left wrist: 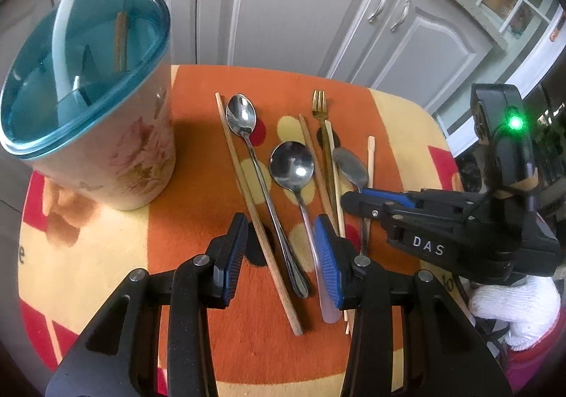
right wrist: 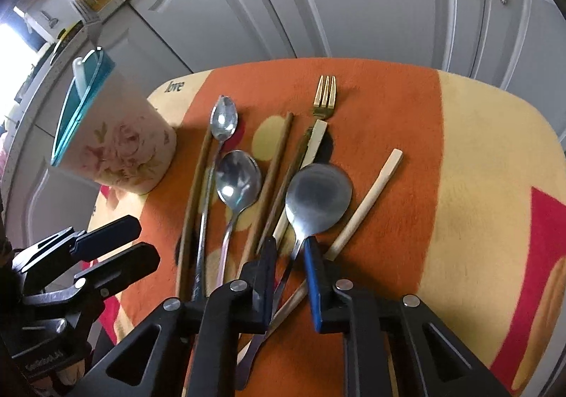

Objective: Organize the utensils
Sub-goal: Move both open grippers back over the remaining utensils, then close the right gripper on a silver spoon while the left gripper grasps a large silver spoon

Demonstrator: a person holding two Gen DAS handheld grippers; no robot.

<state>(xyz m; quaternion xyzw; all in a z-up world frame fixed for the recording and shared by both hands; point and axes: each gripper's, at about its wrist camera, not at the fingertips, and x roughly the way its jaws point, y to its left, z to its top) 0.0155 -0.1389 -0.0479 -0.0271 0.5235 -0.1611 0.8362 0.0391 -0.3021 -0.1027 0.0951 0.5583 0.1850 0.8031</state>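
Observation:
Several utensils lie on an orange and yellow cloth (left wrist: 198, 185): a long-handled spoon (left wrist: 240, 114), a round spoon (left wrist: 292, 163), a gold fork (left wrist: 319, 103), a grey spoon (left wrist: 350, 167) and wooden chopsticks (left wrist: 247, 192). My left gripper (left wrist: 283, 255) hangs open low over a chopstick and two spoon handles. In the right wrist view my right gripper (right wrist: 290, 245) stands narrowly open around the handle of the grey spoon (right wrist: 318, 197), which lies on the cloth. A floral canister (left wrist: 106, 149) with a teal rim stands at the left, holding a white utensil.
Grey cabinet doors (left wrist: 300, 8) rise right behind the table. A white-gloved hand (left wrist: 513, 301) holds the right gripper at the cloth's right edge. The left gripper (right wrist: 146, 239) shows at the lower left of the right wrist view. Bare cloth (right wrist: 477, 185) lies right of the utensils.

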